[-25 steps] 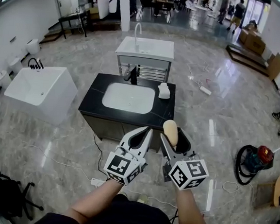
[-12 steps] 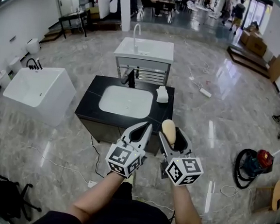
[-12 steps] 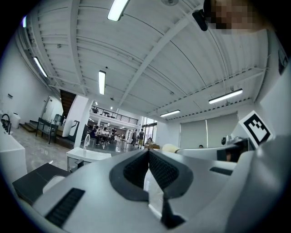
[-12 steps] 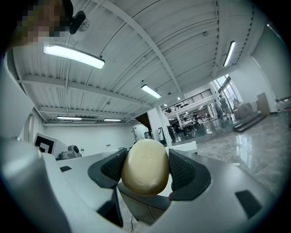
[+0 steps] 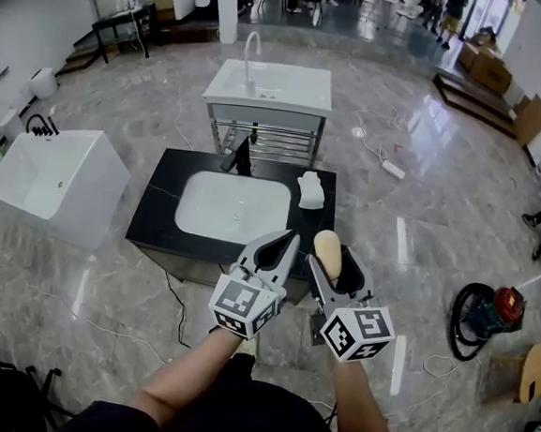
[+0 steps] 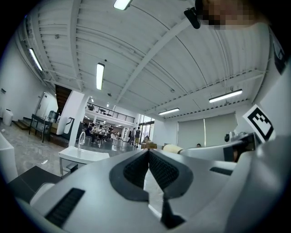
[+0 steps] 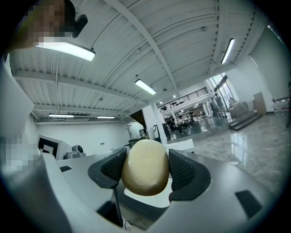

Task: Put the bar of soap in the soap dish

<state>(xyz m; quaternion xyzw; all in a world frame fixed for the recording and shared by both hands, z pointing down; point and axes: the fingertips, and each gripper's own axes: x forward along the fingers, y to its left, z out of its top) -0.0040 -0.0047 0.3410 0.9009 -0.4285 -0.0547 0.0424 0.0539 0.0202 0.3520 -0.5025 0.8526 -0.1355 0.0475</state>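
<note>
My right gripper (image 5: 334, 259) is shut on a pale yellow oval bar of soap (image 5: 328, 253), held upright above the floor in front of the black counter (image 5: 158, 212). In the right gripper view the bar of soap (image 7: 145, 166) fills the space between the two dark pads (image 7: 183, 169). My left gripper (image 5: 277, 255) hangs beside it, shut and empty; in the left gripper view its jaws meet at the tip (image 6: 148, 152). A white soap dish (image 5: 310, 190) sits on the counter's right side, beyond both grippers.
A white basin (image 5: 233, 207) is sunk in the counter, with a dark tap (image 5: 238, 157) behind it. A white washstand (image 5: 269, 93) stands further back and a white tub (image 5: 48, 181) to the left. A vacuum cleaner (image 5: 485, 317) lies on the floor at right.
The view has moved closer to the black counter, which now sits larger and lower in the head view. Both grippers keep their pose, the soap still clamped in the right one.
</note>
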